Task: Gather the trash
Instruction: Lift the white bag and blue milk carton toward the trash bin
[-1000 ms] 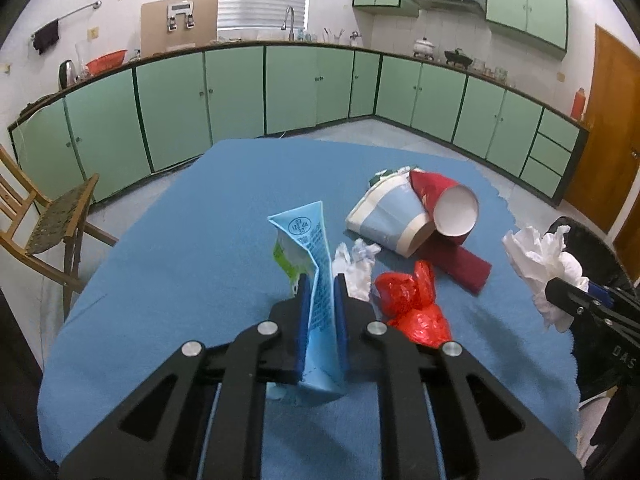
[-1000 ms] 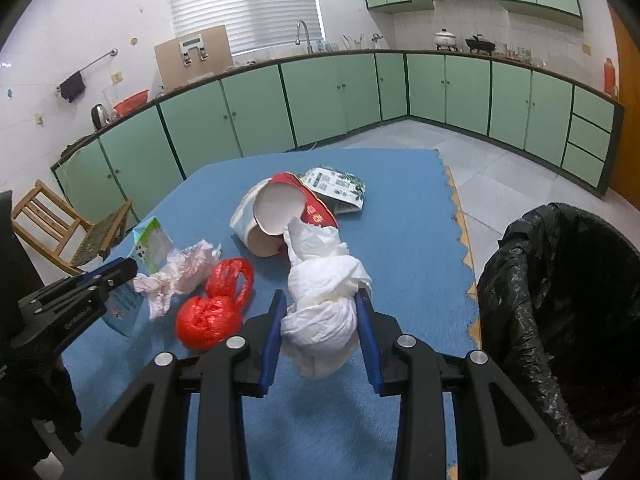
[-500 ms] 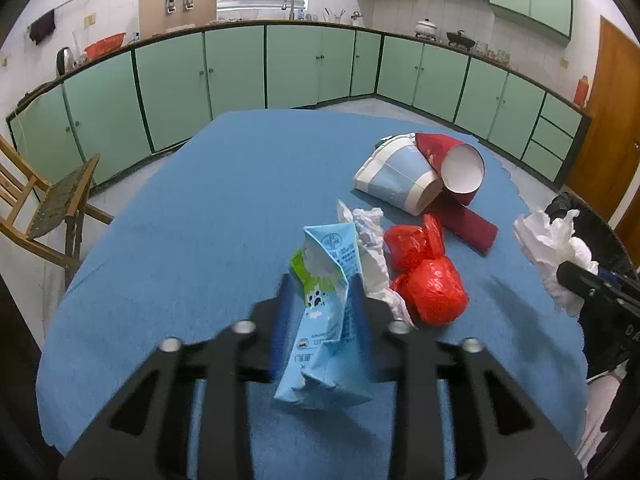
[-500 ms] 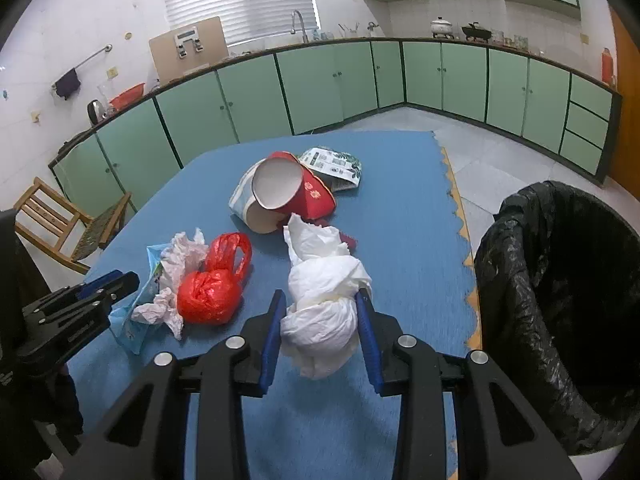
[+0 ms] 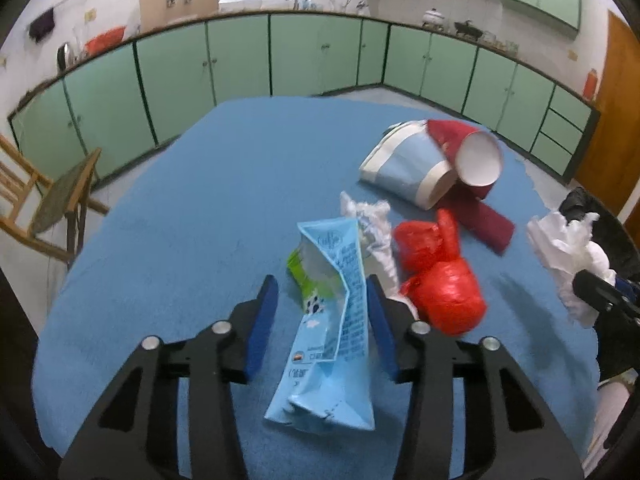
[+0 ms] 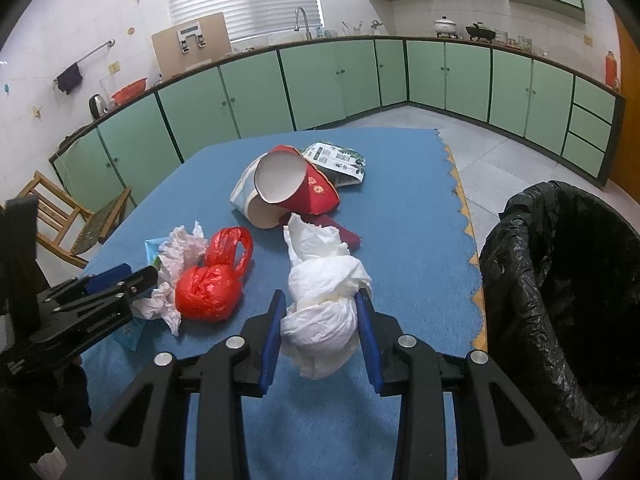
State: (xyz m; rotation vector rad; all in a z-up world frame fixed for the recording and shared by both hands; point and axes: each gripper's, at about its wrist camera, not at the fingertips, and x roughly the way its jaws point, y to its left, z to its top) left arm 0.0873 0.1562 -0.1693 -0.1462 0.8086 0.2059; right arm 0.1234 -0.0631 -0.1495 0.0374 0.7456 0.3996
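Note:
My left gripper (image 5: pixel 322 300) is open, its jaws wide apart on either side of a crushed light-blue milk carton (image 5: pixel 332 320) that lies on the blue table (image 5: pixel 180 220). My right gripper (image 6: pixel 320 312) is shut on a white plastic bag (image 6: pixel 324 296), held above the table left of the black-lined trash bin (image 6: pixel 560 304). A red plastic bag (image 6: pixel 212 280) and crumpled white tissue (image 6: pixel 176 256) lie by the carton. A red paper cup (image 6: pixel 296 188) and a blue-and-white cup (image 5: pixel 404 168) lie on their sides further back.
A dark red flat packet (image 5: pixel 480 220) lies by the cups and a printed wrapper (image 6: pixel 336 160) behind them. A wooden chair (image 5: pixel 36 208) stands left of the table. Green cabinets (image 6: pixel 320 80) line the walls.
My left gripper has opened and let go of the milk carton, which now lies loose between the jaws. The right gripper still holds the white bag, nearly unmoved.

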